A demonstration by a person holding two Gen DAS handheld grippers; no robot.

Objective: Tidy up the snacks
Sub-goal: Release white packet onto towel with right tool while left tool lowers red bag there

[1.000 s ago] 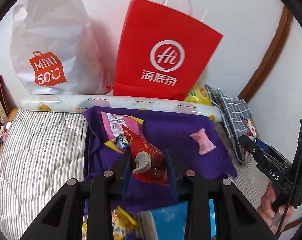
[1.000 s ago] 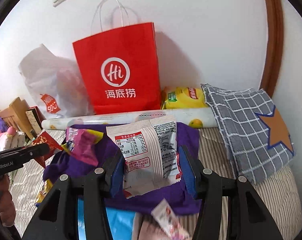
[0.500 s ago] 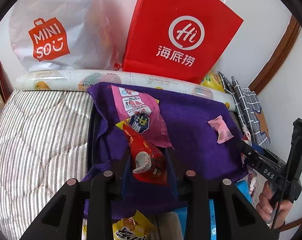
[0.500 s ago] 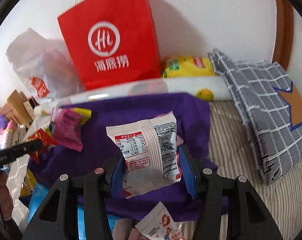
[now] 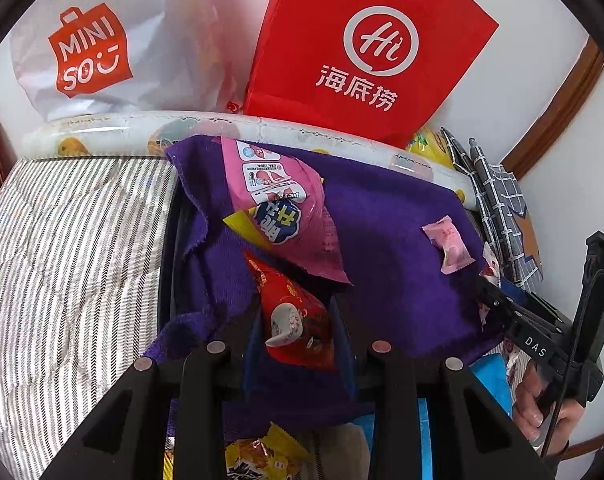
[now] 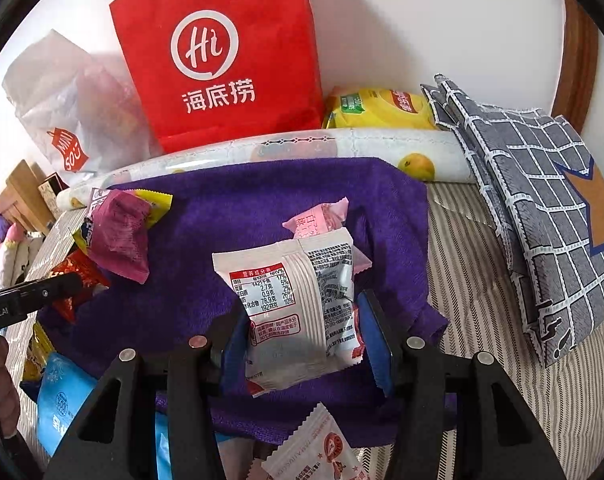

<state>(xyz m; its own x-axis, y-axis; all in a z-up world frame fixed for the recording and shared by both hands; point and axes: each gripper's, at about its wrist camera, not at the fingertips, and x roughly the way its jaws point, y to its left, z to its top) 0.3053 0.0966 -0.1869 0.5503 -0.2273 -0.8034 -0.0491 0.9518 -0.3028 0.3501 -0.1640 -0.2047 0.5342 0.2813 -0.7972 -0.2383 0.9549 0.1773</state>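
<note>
My left gripper point(image 5: 298, 320) is shut on a red snack packet point(image 5: 294, 316) and holds it just over the purple cloth point(image 5: 389, 240), below a large pink packet point(image 5: 286, 208). My right gripper point(image 6: 305, 328) is shut on a white packet with a nutrition label point(image 6: 298, 312), held over the same purple cloth point(image 6: 230, 220), just in front of a small pink candy packet point(image 6: 321, 220). The small pink candy also shows in the left wrist view point(image 5: 447, 244). The left gripper and its red packet show at the left edge of the right wrist view point(image 6: 62, 284).
A red paper bag point(image 6: 222, 52) and a white Miniso bag point(image 5: 102, 44) lean on the wall behind a patterned roll point(image 6: 341, 148). A grey checked cushion point(image 6: 541, 200) lies right. More packets point(image 6: 317, 448) and a blue pack point(image 6: 62, 404) lie near the front on the striped bedding point(image 5: 62, 260).
Both grippers moved forward and lower over the purple cloth with their packets still held. The bags and the pink packets appear nearer.
</note>
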